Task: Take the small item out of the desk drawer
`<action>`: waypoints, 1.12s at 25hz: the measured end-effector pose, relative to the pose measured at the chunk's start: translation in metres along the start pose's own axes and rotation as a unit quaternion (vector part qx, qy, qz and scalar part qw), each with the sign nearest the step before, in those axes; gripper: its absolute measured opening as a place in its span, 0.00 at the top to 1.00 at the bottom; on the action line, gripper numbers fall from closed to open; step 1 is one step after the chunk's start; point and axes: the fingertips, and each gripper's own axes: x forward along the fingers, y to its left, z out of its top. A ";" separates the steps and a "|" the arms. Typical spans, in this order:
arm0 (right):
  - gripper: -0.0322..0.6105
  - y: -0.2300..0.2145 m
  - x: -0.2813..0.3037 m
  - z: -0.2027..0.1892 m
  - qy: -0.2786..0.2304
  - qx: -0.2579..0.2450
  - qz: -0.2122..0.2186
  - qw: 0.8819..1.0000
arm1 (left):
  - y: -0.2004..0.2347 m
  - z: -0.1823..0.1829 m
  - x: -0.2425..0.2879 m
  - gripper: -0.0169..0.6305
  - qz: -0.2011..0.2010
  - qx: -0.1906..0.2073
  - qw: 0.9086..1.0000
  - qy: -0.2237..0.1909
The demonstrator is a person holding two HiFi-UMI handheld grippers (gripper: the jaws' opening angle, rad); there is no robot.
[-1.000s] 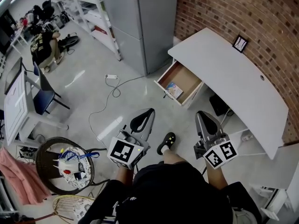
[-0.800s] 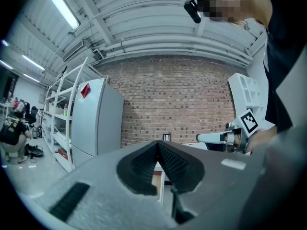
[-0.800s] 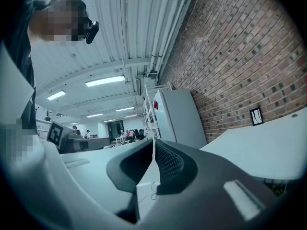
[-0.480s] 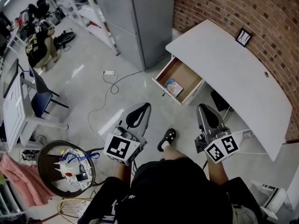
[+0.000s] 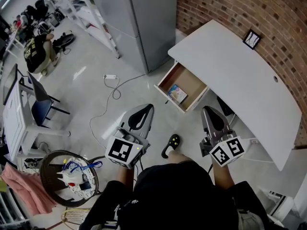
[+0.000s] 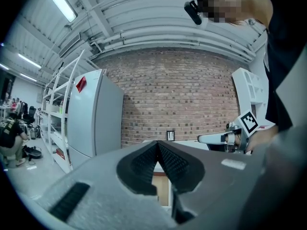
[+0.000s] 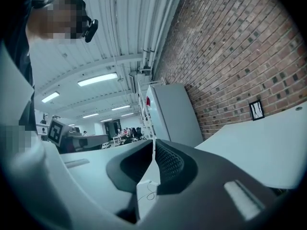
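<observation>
In the head view, we stand well back from the white bench (image 5: 240, 75). Its drawer (image 5: 193, 80) is pulled open, and the small item (image 5: 177, 94), a flat blue-and-yellow piece, lies on the drawer bottom near the front wall. The left hand-held gripper (image 5: 145, 110) and the right hand-held gripper (image 5: 211, 112) both hang over the floor, far short of it. A loose cable (image 5: 114, 94) snakes across the floor to our left, and we judge it a trip risk if our approach drifts that way. In the left gripper view, the jaws are pressed together on nothing and point toward the bench. If they arrive closed like this, they would likely shove the item deeper or knock the drawer front inward. In the right gripper view, the jaws likewise meet with nothing between them and are aimed along the bench edge. The item lies flat, so we expect a shallow pinch could slip off it or scrape the drawer bottom.
</observation>
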 end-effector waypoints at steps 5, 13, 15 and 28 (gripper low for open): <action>0.94 -0.014 0.016 0.001 0.004 0.005 -0.002 1.000 | 0.013 0.003 0.019 0.98 0.002 0.000 1.000 0.001; 0.93 -0.037 0.039 0.009 0.003 0.009 -0.009 1.000 | 0.031 0.008 0.058 0.98 -0.012 0.001 1.000 0.001; 0.93 -0.046 0.043 0.008 0.005 0.011 -0.014 1.000 | 0.033 0.008 0.068 0.98 -0.018 0.006 1.000 0.001; 0.93 -0.085 0.071 0.006 0.000 0.020 -0.046 0.999 | 0.058 0.001 0.121 0.98 -0.049 0.009 0.999 0.008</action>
